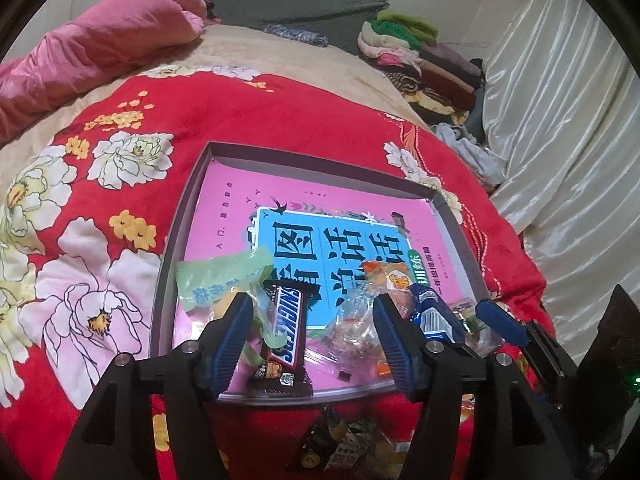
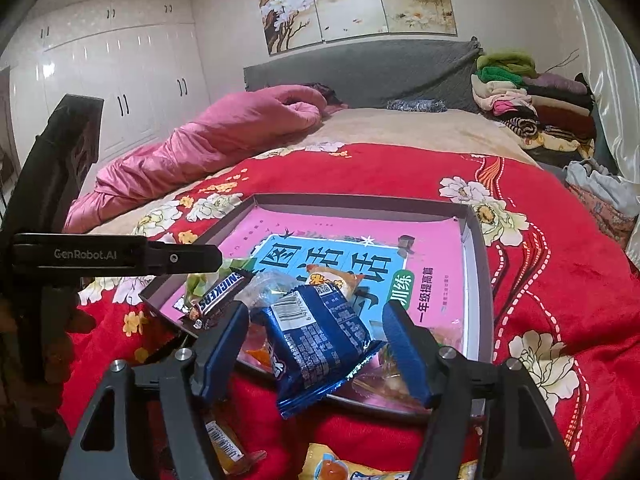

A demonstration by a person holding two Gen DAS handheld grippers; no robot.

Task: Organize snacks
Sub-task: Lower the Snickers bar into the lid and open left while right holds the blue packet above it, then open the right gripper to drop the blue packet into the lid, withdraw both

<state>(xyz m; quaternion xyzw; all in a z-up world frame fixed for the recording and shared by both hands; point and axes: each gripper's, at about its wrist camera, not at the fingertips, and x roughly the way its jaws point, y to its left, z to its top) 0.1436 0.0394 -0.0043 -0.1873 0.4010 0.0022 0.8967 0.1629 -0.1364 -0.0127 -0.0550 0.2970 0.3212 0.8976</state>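
left claw apart astride brown Snickers bar | right claw apart, blue foil packet unpinched | both lie at shallow grey tray's near edge, seemingly for collecting

One shallow tray, holding one pink book. One Snickers bar, one blue packet, one green wrapper, one clear bag.

Left gripper tilted downward, jaws parted, pads pressing on nothing. Right gripper likewise angled down, just beside the left, jaws apart and clear of any grip.
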